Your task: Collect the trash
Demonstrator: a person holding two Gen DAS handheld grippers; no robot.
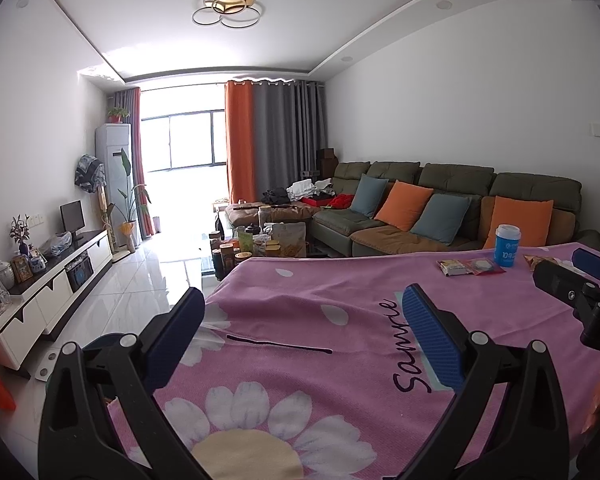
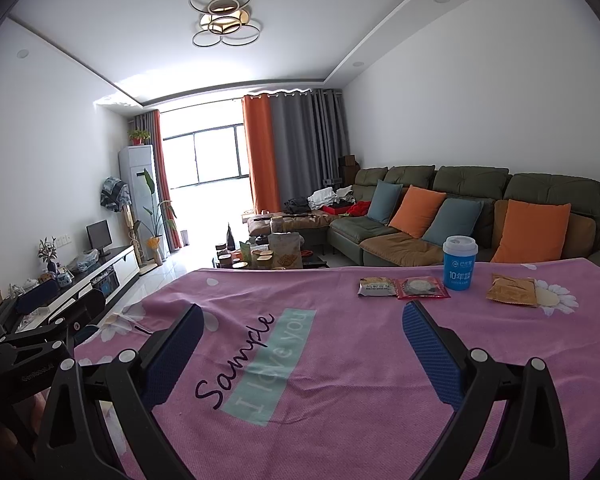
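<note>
On the pink flowered tablecloth (image 2: 340,360) lie three snack wrappers near the far right: a pale one (image 2: 376,287), a red one (image 2: 422,288) and a tan one (image 2: 511,289). A blue paper cup with a white lid (image 2: 459,263) stands behind them. In the left wrist view the same cup (image 1: 507,245) and the pale and red wrappers (image 1: 470,267) sit far right. My right gripper (image 2: 303,334) is open over the cloth, short of the wrappers. My left gripper (image 1: 303,316) is open too, nothing between its fingers, over the cloth's left part.
The table's left edge (image 1: 224,284) drops to a shiny tiled floor. A green sofa with orange and blue cushions (image 2: 480,216) stands beyond the table. A cluttered coffee table (image 2: 272,256) is further back, a TV cabinet (image 1: 52,292) along the left wall.
</note>
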